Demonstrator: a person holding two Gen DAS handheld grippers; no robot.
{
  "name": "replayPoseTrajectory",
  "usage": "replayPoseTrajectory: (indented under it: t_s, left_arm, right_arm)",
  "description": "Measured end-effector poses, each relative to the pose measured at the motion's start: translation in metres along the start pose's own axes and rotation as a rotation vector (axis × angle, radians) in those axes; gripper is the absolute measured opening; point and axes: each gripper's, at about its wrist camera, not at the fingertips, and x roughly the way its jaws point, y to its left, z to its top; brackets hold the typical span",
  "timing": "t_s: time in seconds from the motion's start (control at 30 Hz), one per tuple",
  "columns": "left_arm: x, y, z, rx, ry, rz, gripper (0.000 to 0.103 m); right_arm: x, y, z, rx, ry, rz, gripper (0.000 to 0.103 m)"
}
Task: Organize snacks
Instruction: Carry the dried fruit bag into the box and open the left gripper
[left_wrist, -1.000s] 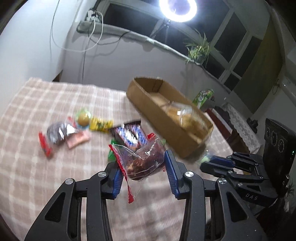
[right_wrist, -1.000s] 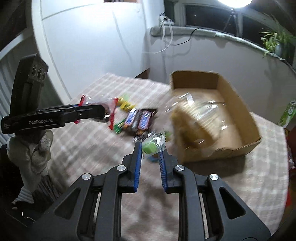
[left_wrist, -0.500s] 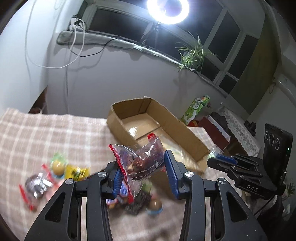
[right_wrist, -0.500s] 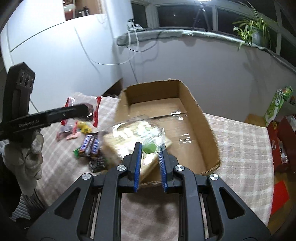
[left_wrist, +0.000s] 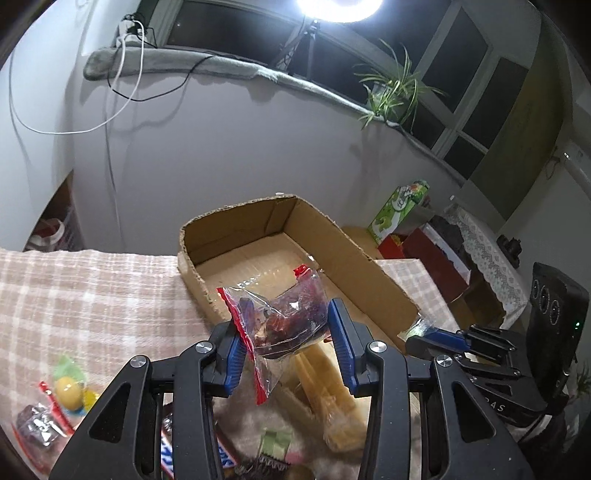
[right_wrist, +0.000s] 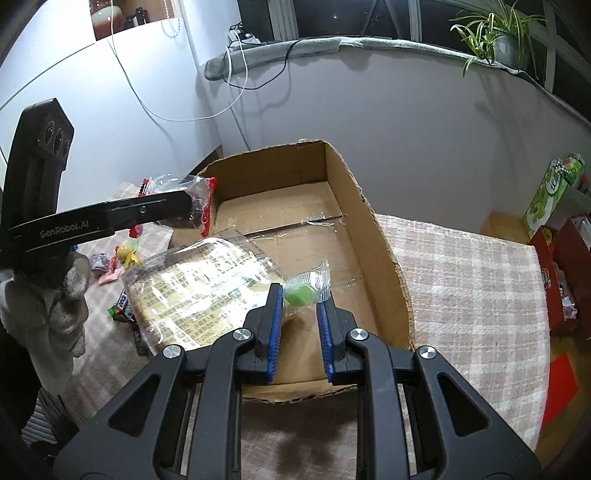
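snacks held over the cardboard box (right_wrist: 373, 236) on the checked desk (right_wrist: 472, 280): left gripper (left_wrist: 284, 332) clenched on a clear packet of dark pieces (left_wrist: 288, 317); right gripper (right_wrist: 301, 295) clenched on a green sweet in clear wrap (right_wrist: 301, 293). a large clear packet (right_wrist: 199, 284) lies in the box; loose snacks (left_wrist: 68, 393) remain on the desk.

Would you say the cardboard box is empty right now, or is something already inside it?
Not empty. The cardboard box holds a large clear packet of biscuits leaning over its left wall; the rest of its floor is bare.
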Motion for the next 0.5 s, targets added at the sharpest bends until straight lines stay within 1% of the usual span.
replayPoseTrajectory:
  t_s: [0.17,0.23,0.27,0.3,0.33,0.37,0.5]
  left_arm:
    - [0.007,0.000,0.002,-0.008,0.018,0.004,0.041]
    - [0.007,0.000,0.003,-0.010,0.016,0.013,0.045]
    - [0.007,0.000,0.003,-0.011,0.017,0.011,0.048]
    - [0.007,-0.001,0.003,-0.012,0.019,0.015,0.055]
    - [0.007,-0.001,0.005,-0.014,0.019,0.022,0.059]
    - [0.006,-0.001,0.005,-0.016,0.014,0.023,0.060]
    - [0.000,-0.001,0.005,-0.015,0.003,0.023,0.060]
  right_arm:
    - [0.003,0.000,0.001,-0.004,0.001,-0.004,0.022]
    - [0.003,0.001,0.001,-0.005,-0.001,-0.010,0.033]
    - [0.003,0.001,0.001,-0.005,-0.005,-0.019,0.051]
    - [0.001,0.002,0.001,-0.006,-0.009,-0.026,0.062]
    - [0.000,0.003,0.001,-0.008,-0.016,-0.031,0.062]
    - [-0.003,0.005,0.000,-0.013,-0.022,-0.033,0.062]
    - [-0.009,0.011,-0.001,-0.022,-0.029,-0.039,0.062]
